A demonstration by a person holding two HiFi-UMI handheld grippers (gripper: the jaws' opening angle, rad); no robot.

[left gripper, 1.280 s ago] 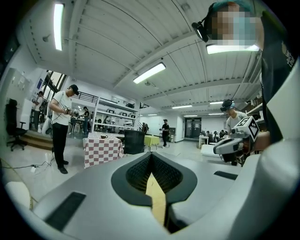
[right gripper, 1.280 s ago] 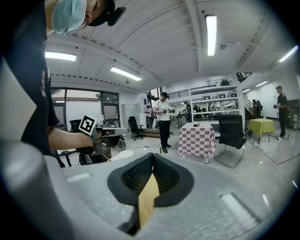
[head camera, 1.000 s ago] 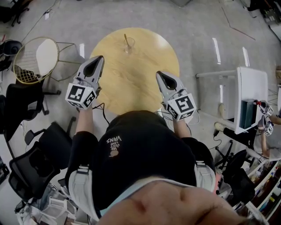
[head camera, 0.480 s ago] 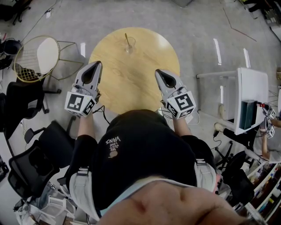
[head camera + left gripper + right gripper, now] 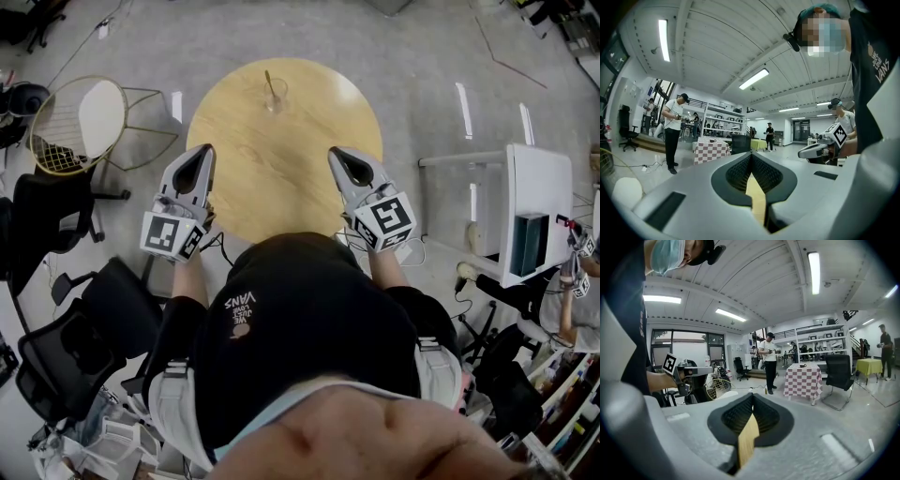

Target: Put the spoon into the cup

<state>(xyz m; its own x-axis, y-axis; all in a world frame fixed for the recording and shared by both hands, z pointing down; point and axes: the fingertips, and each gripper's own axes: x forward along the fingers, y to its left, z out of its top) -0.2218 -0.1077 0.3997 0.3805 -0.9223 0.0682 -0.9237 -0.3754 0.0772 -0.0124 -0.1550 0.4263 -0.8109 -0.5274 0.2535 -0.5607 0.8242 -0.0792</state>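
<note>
At tabletop (image 5: pixel 281 187) far edge, spoon (image 5: pixel 270 84) stands in cup (image 5: pixel 277 101); our left gripper (image 5: pixel 203 150), right gripper (image 5: pixel 334 152) clenched, empty; stray bump could topple cup.

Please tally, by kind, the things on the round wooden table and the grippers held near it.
Clear glass cup: 1
Slim brown spoon, standing in the cup: 1
Grey hand-held grippers, left and right: 2
Total: 4
</note>
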